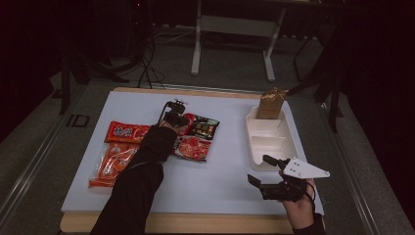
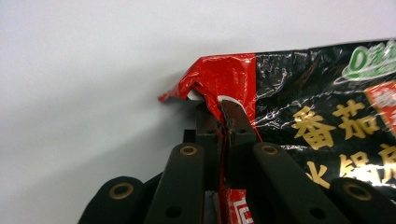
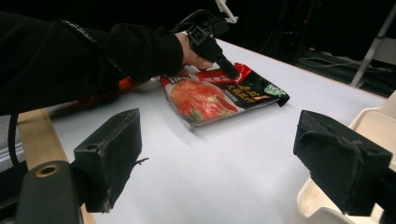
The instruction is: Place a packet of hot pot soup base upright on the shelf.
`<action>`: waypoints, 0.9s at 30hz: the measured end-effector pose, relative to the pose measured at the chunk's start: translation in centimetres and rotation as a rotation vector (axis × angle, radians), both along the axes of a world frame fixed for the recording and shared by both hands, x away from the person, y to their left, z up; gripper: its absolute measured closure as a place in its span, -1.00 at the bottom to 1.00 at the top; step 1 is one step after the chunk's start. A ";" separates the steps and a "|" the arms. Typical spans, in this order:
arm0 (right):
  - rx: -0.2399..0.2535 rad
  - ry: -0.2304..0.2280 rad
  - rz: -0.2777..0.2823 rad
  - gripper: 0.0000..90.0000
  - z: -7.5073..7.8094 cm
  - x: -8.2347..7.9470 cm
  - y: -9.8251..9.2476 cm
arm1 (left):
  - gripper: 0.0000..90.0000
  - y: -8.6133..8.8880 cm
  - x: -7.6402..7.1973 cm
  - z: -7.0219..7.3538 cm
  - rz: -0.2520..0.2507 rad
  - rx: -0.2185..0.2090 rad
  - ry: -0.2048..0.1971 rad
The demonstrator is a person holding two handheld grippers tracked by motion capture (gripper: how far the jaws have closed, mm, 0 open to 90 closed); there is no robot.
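- Left gripper [image 2: 223,112] pinching the red top corner of the black-and-red packet [image 2: 322,116], jaws closed on the foil edge, corner lifting slightly off the white bench [image 2: 93,70].
- Packet lying flat mid-bench [image 1: 198,134], just right of the orange packets [image 1: 120,147]; long axis running toward and away from the person in the high view.
- Packet sitting well left of the white tray [image 1: 271,139]; tray's far compartment holding a brown bag [image 1: 270,104] standing upright.
- Right gripper [image 1: 262,171] hovering just beside the tray's near end, jaws wide apart, holding nothing; well apart from the packet.
- Left hand clearly nearer; likely carry heading rightward to the tray.
- Printing: gold Chinese characters reading 番茄, a partly readable line below; green badge at upper edge, too cropped to read.
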State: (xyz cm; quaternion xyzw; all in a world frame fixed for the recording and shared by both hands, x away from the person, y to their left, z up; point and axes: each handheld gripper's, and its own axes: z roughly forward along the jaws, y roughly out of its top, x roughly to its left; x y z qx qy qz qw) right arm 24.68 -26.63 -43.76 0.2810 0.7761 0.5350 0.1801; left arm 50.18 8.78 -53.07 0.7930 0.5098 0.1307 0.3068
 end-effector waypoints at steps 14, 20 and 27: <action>0.008 -0.002 -0.002 -0.66 0.1 0.0 -0.1 | 0.97 -0.1 -1.6 2.5 0.026 -0.044 -0.094; 0.006 -0.006 -0.009 -0.66 0.2 0.0 0.0 | 0.97 -0.1 -2.7 4.2 0.009 -0.080 -0.145; 0.004 -0.015 -0.021 -0.66 0.4 -0.1 0.0 | 0.97 0.0 -4.4 5.7 -0.013 -0.112 -0.210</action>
